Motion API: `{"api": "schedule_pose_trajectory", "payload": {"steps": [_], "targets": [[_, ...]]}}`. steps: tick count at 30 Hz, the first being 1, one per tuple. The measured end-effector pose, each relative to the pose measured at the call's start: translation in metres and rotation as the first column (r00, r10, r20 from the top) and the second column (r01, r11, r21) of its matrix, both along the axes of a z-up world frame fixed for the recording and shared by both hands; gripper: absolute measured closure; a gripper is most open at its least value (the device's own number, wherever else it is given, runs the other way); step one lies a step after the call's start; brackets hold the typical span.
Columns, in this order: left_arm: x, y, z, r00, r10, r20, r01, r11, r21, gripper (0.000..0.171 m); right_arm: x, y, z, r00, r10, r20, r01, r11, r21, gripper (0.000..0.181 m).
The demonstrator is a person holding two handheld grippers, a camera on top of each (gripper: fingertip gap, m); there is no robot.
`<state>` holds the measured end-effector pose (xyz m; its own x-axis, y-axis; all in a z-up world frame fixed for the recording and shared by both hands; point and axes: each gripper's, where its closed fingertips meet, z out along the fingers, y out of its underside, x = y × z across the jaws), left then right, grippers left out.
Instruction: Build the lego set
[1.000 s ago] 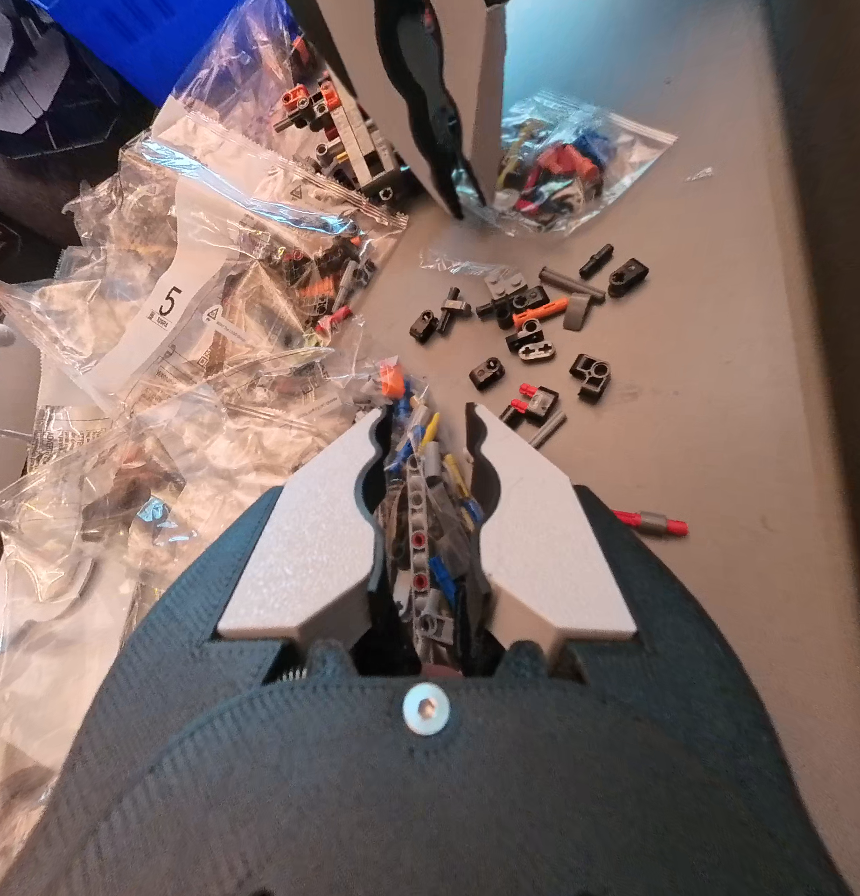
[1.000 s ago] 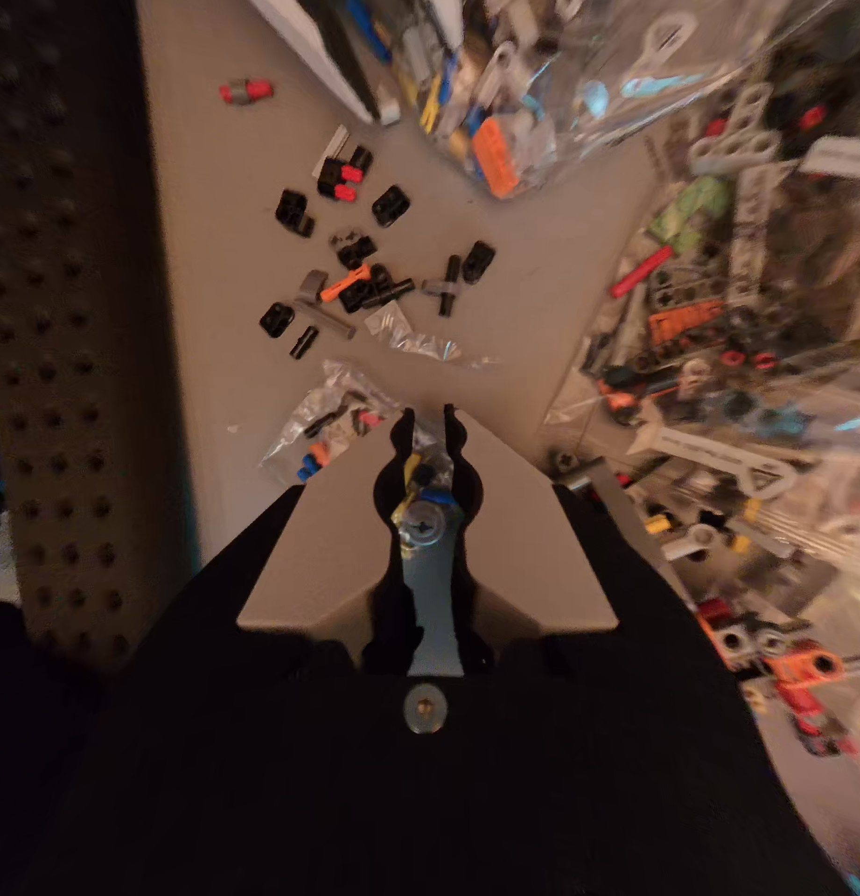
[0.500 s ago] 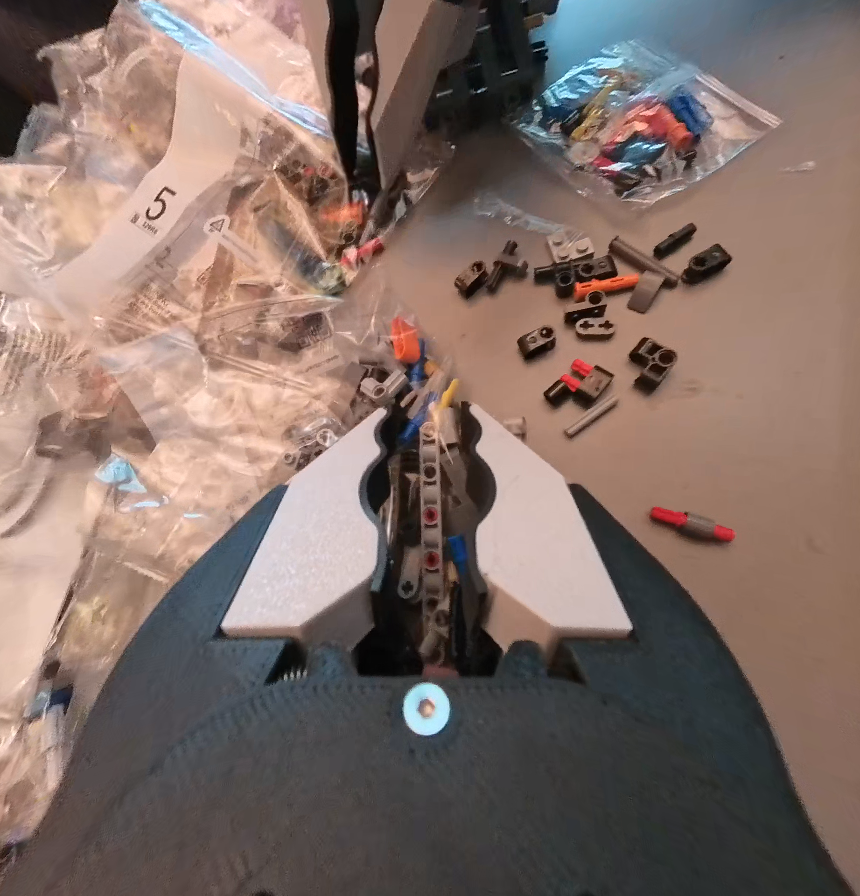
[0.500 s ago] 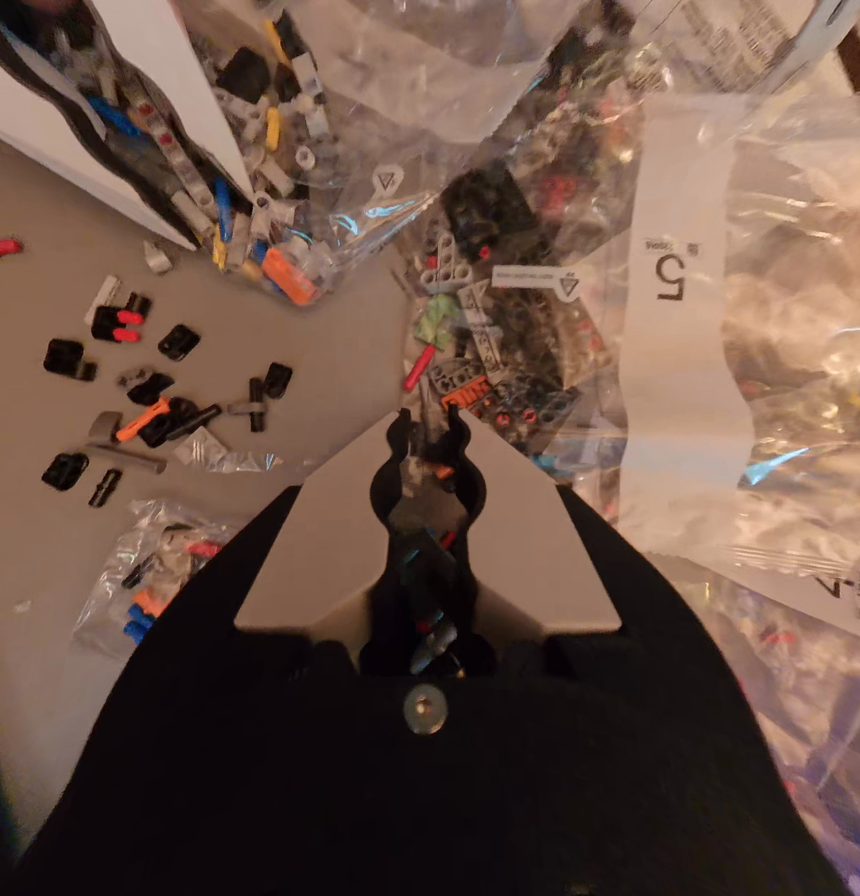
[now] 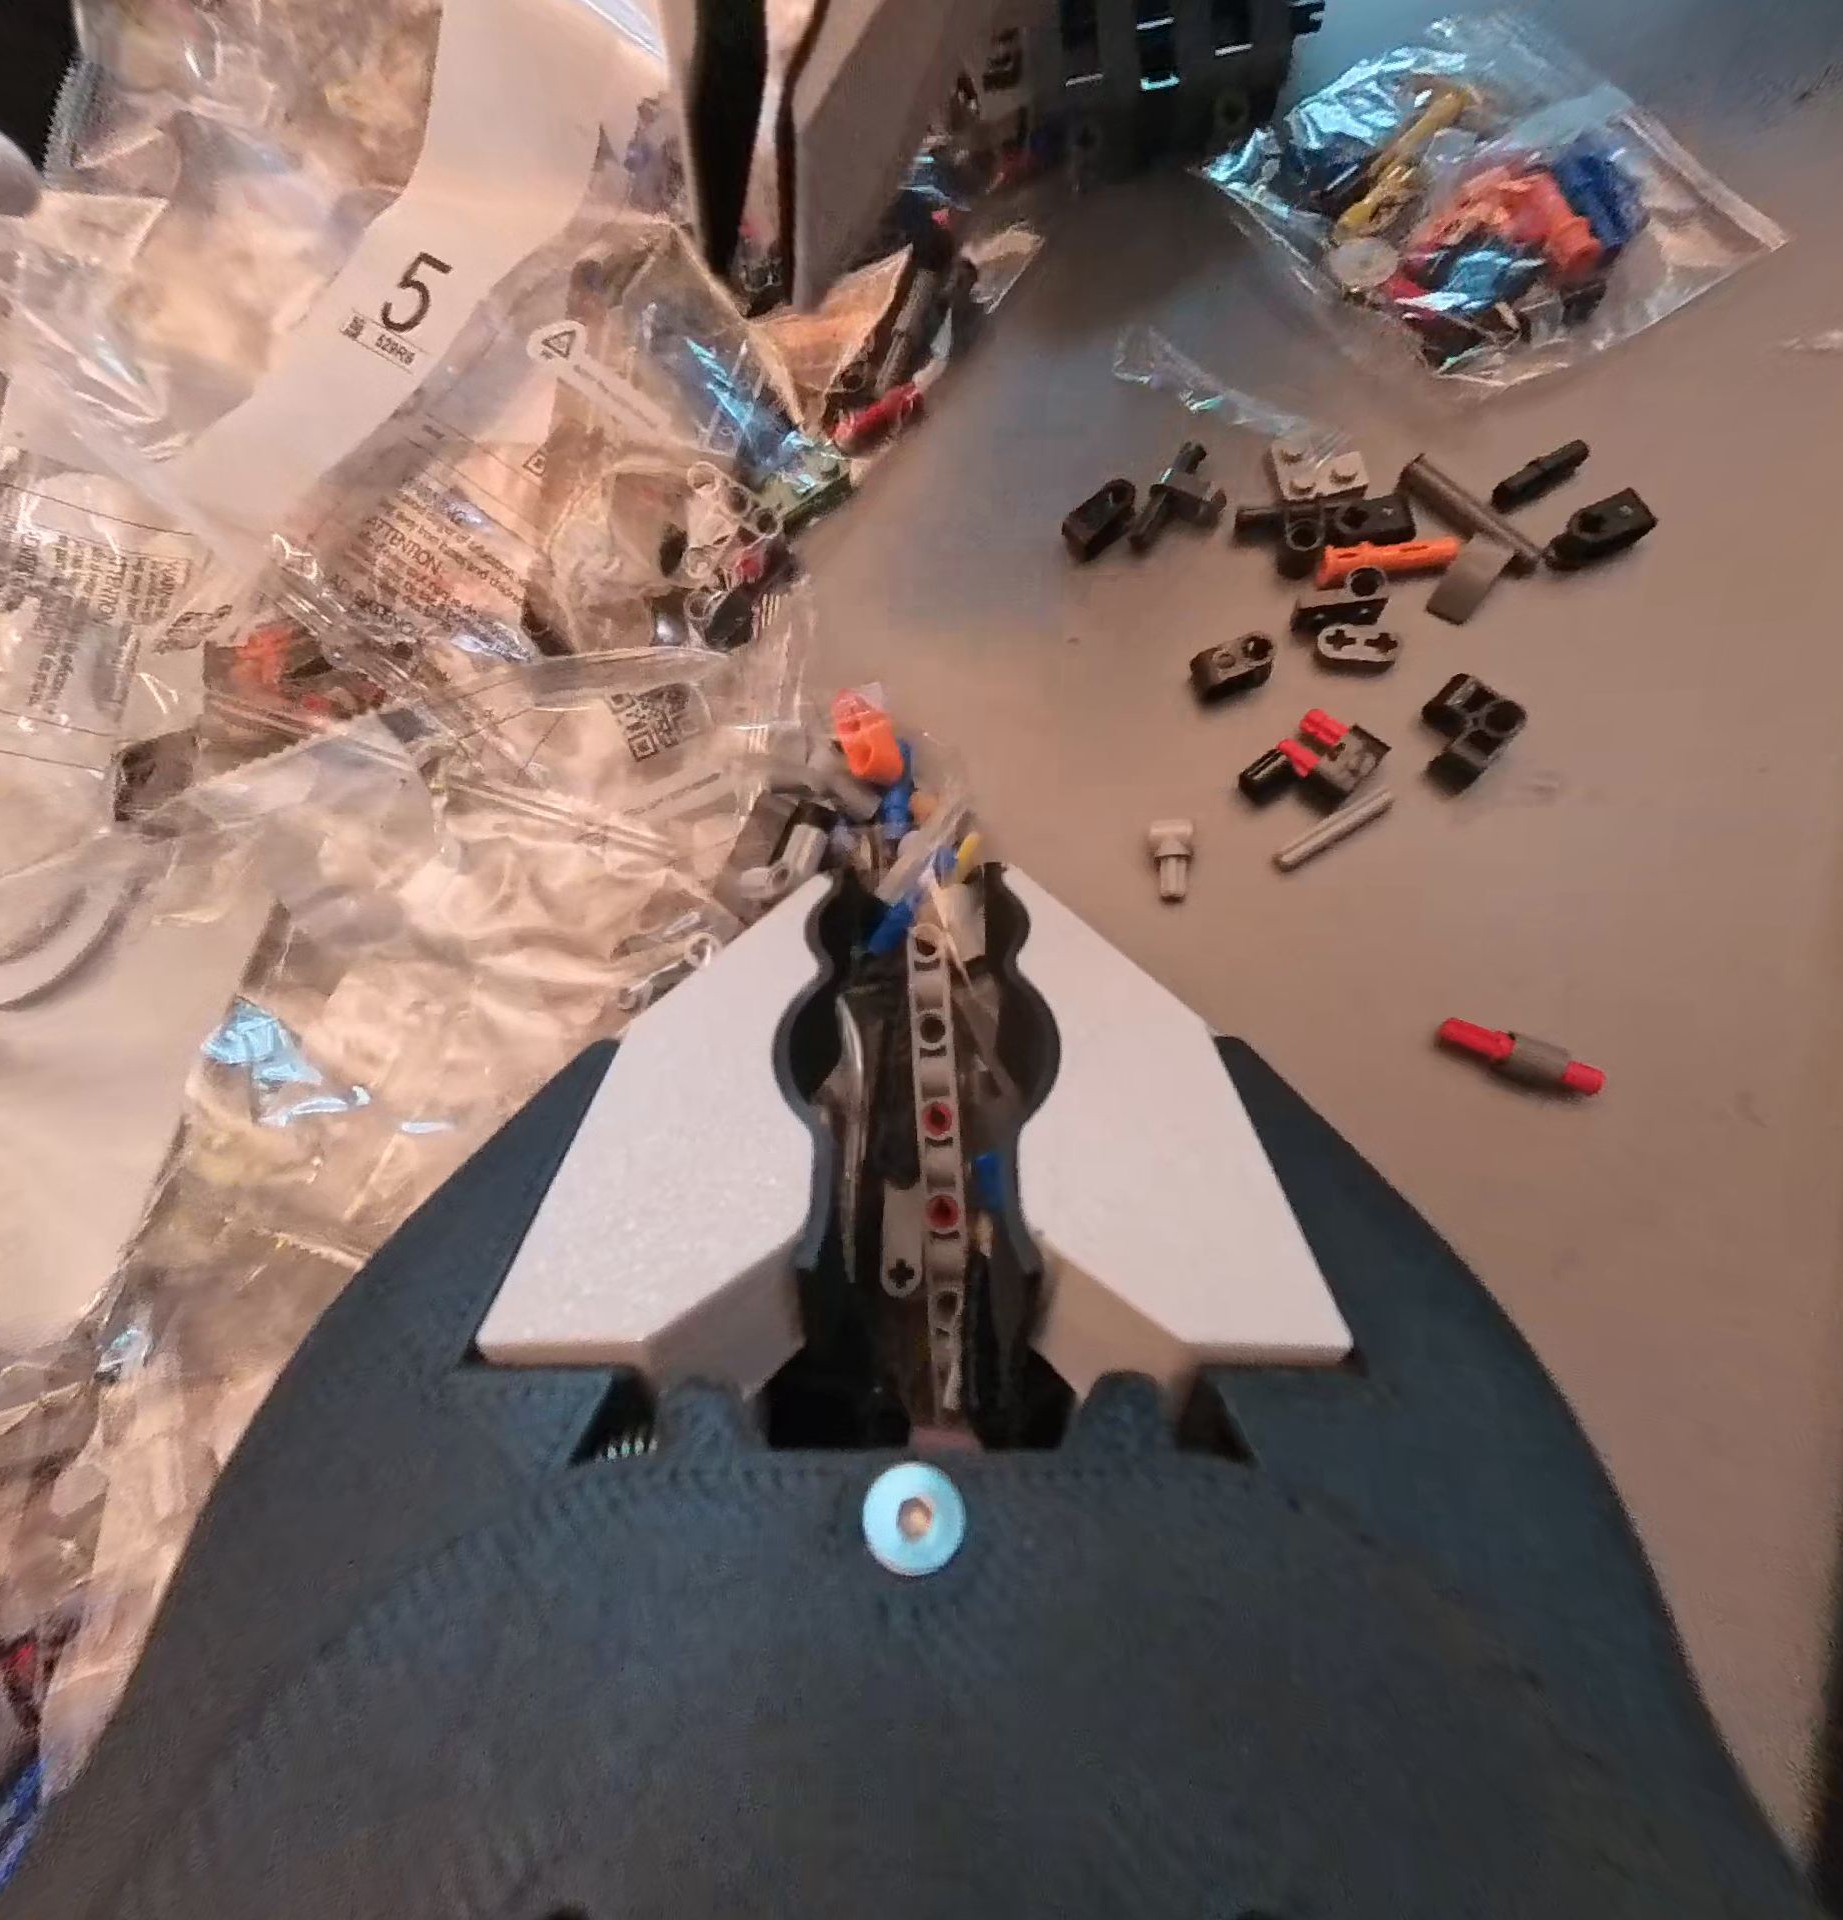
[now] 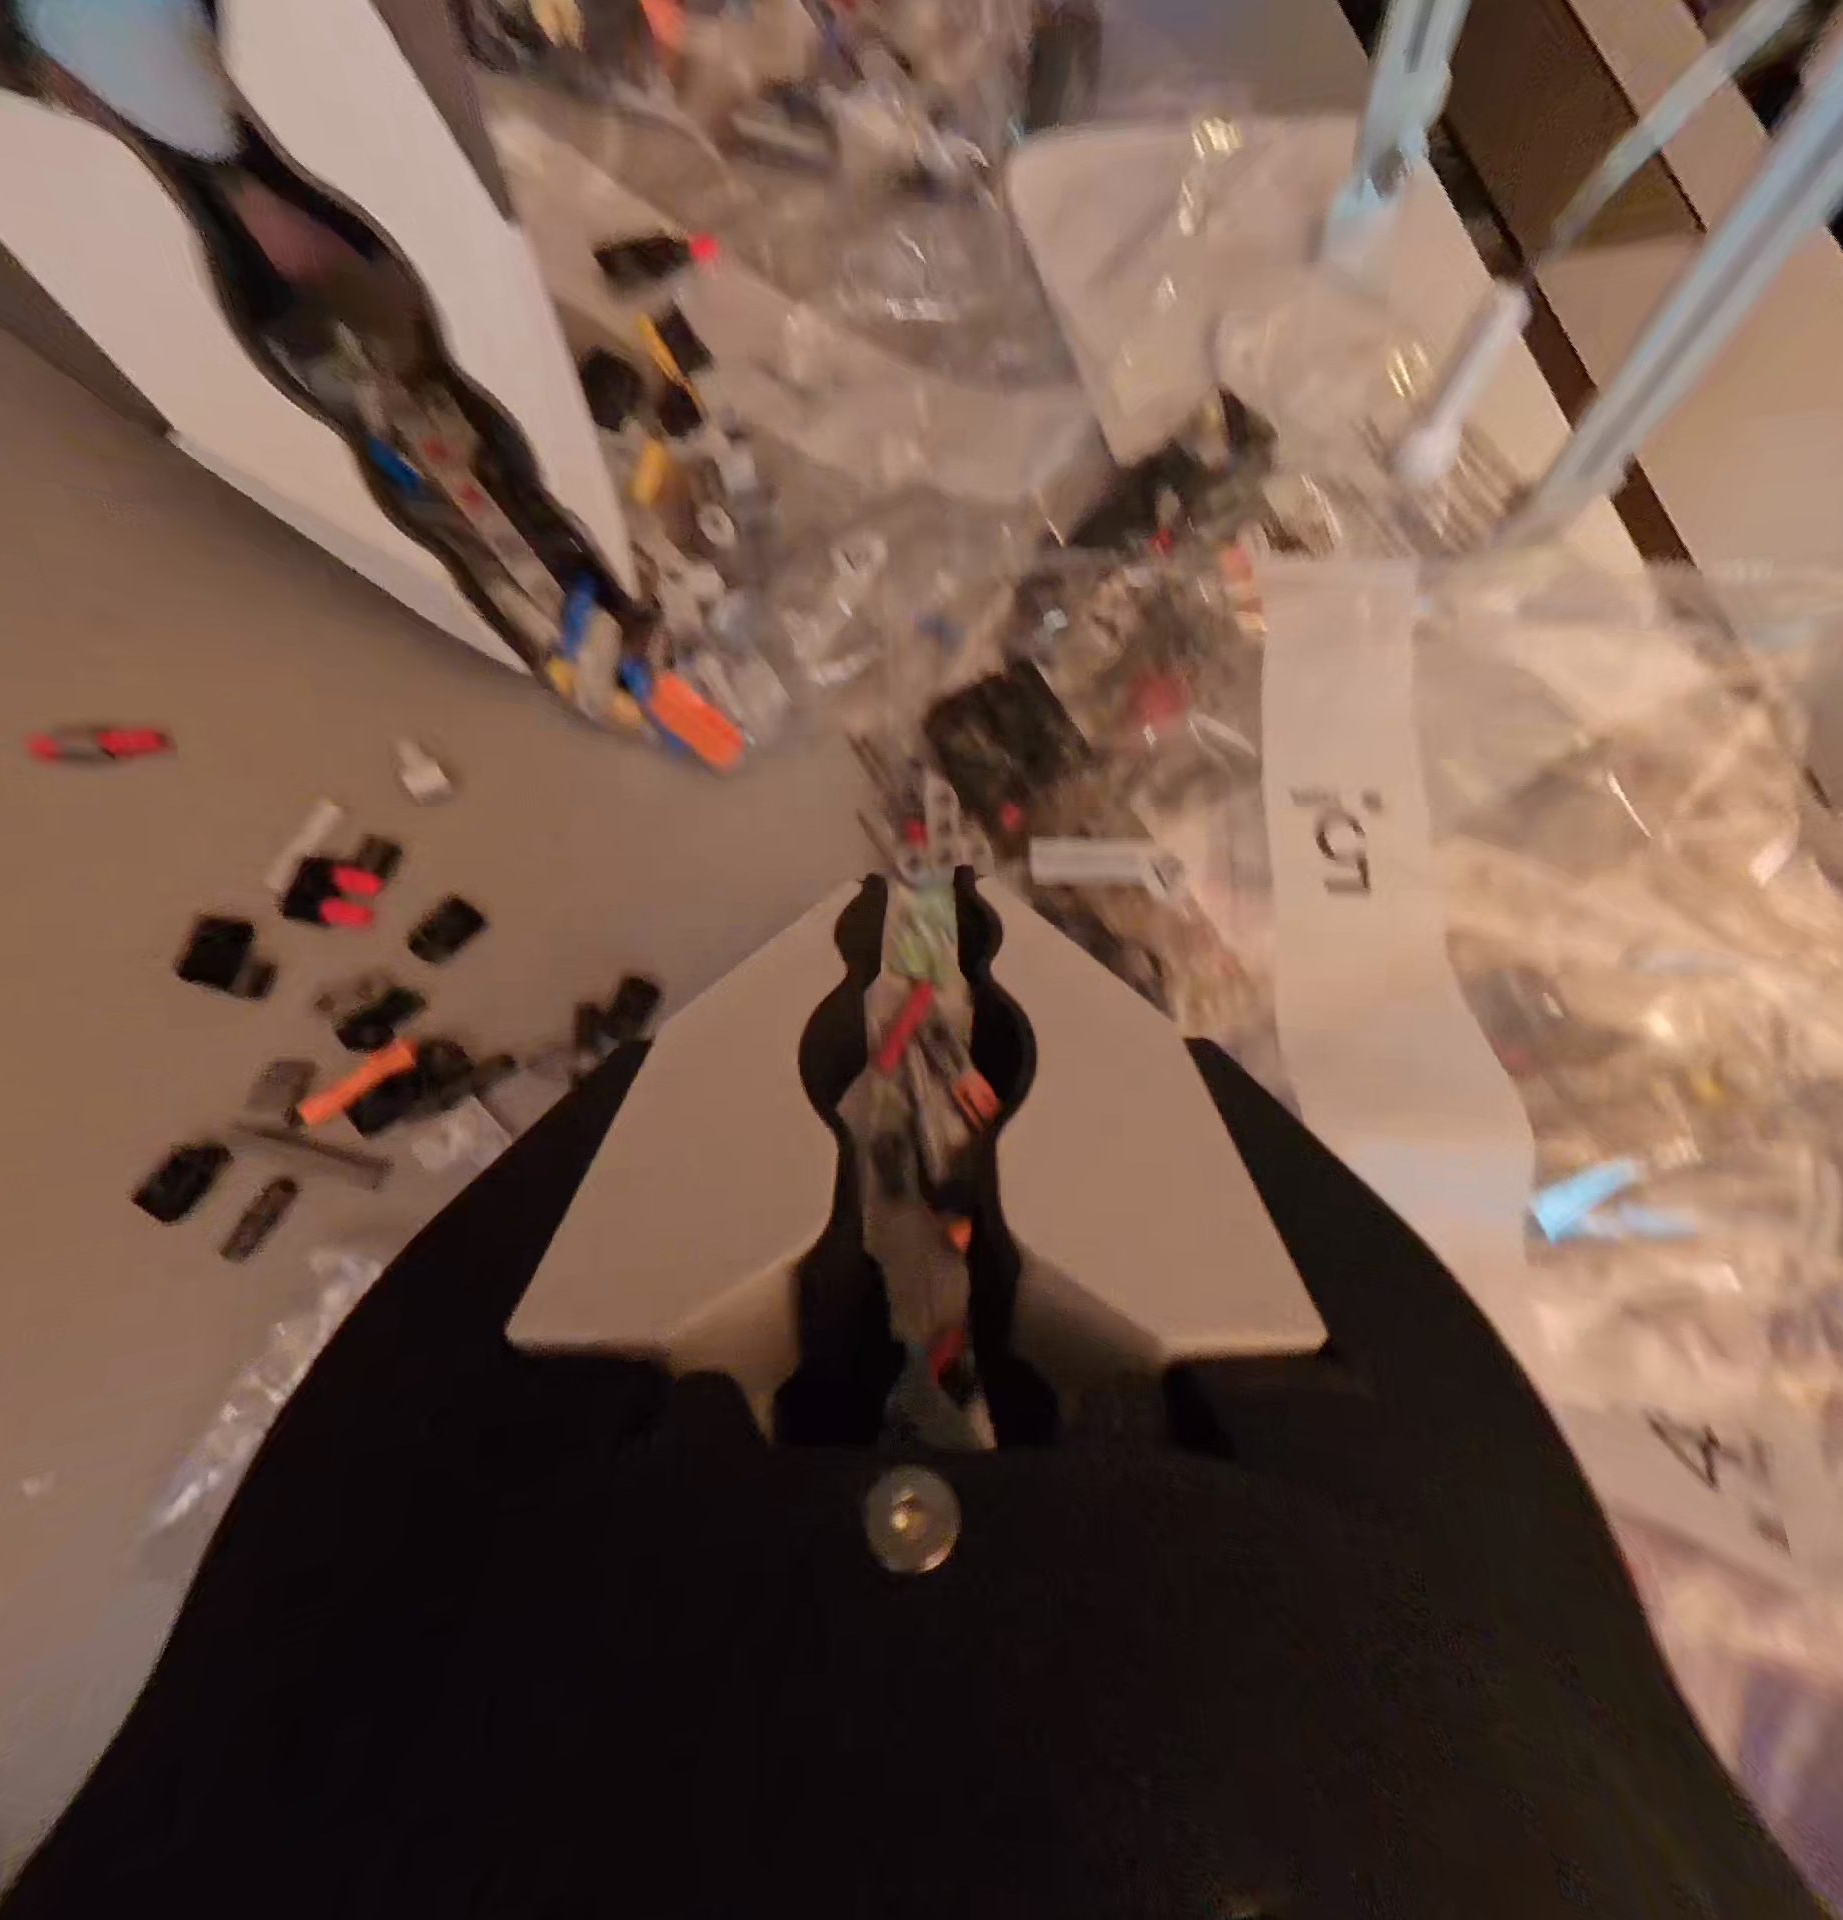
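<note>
On the table, far left: heap of clear plastic parts bags (image 5: 304, 582); one with a white numbered strip (image 5: 377, 312); crumpled, overlapping, mostly unopened
Left gripper (image 5: 912, 883): grey fingers close together, clamped on a small clear bag of Lego pieces (image 5: 875, 790); grey holed beam (image 5: 932, 1122) with red pins visible in the gap; orange and blue bits at the bag's far end, just past the fingertips
Right gripper (image 6: 917, 894): lowered onto the edge of the bag heap; fingers narrowly apart, bagged pieces showing through the gap; cannot tell whether anything is gripped, view blurred
Middle right of table (image 5: 1000, 520): loose Lego pieces (image 5: 1343, 582) scattered, mostly black connectors; orange pin, grey axle, pair of red pins among them; small grey peg (image 5: 1169, 854) apart, nearer the left gripper
Far right, near: red-and-grey pin (image 5: 1519, 1055), alone
Far right, far end: small sealed bag (image 5: 1478, 218) of red, blue, yellow parts; dark built assembly (image 5: 1156, 83) just beside it
</note>
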<state>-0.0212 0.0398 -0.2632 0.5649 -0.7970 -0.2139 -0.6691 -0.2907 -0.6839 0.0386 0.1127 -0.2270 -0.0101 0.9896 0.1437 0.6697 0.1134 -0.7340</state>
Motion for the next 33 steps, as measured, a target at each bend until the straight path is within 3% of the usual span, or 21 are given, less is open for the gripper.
{"api": "schedule_pose_trajectory", "payload": {"steps": [3, 7, 11, 14, 20, 22, 24, 26, 28, 33], "targets": [[0.0, 0.0, 0.001, 1.0, 0.0, 0.004, 0.0, 1.0, -0.001, 0.148, -0.025, -0.012, -0.007, 0.999, 0.035, 0.002, -0.035, 0.997, -0.064, 0.165], [0.0, -0.007, -0.004, 1.0, -0.006, 0.009, 0.006, 0.998, -0.06, 0.15, -0.04, 0.001, -0.026, 0.992, -0.008, 0.123, -0.004, 0.995, 0.097, 0.163], [-0.003, -0.009, -0.004, 1.0, 0.01, 0.026, -0.008, 0.996, -0.09, 0.153, -0.059, 0.015, -0.021, 0.993, -0.074, 0.095, 0.066, 0.994, 0.088, 0.155], [-0.007, -0.012, -0.004, 0.999, 0.019, 0.029, -0.016, 0.994, -0.105, 0.154, -0.056, 0.02, -0.038, 0.984, -0.085, 0.159, 0.08, 0.996, 0.039, 0.155], [-0.012, -0.019, -0.004, 1.0, 0.021, 0.013, -0.019, 0.991, -0.134, 0.157, -0.023, 0.022, -0.037, 0.955, -0.102, 0.279, 0.118, 0.992, -0.039, 0.165], [-0.012, -0.02, -0.004, 1.0, 0.018, 0.008, -0.017, 0.991, -0.13, 0.156, -0.021, 0.026, -0.03, 0.961, -0.106, 0.254, 0.116, 0.993, -0.025, 0.166], [-0.012, -0.02, -0.003, 1.0, 0.016, 0.01, -0.015, 0.992, -0.124, 0.157, -0.028, 0.021, -0.026, 0.975, -0.089, 0.202, 0.106, 0.992, -0.074, 0.16], [-0.013, -0.017, -0.002, 1.0, 0.024, 0.01, -0.023, 0.993, -0.115, 0.156, -0.029, 0.025, -0.035, 0.966, -0.109, 0.236, 0.124, 0.991, -0.05, 0.148], [-0.014, -0.015, -0.002, 1.0, 0.029, 0.004, -0.029, 0.994, -0.101, 0.155, -0.032, 0.028, -0.042, 0.961, -0.113, 0.252, 0.109, 0.994, 0.029, 0.153], [-0.014, -0.011, 0.001, 0.999, 0.044, 0.023, -0.042, 0.996, -0.079, 0.153, -0.034, 0.02, -0.036, 0.972, -0.068, 0.224, 0.062, 0.998, 0.032, 0.181]]}}
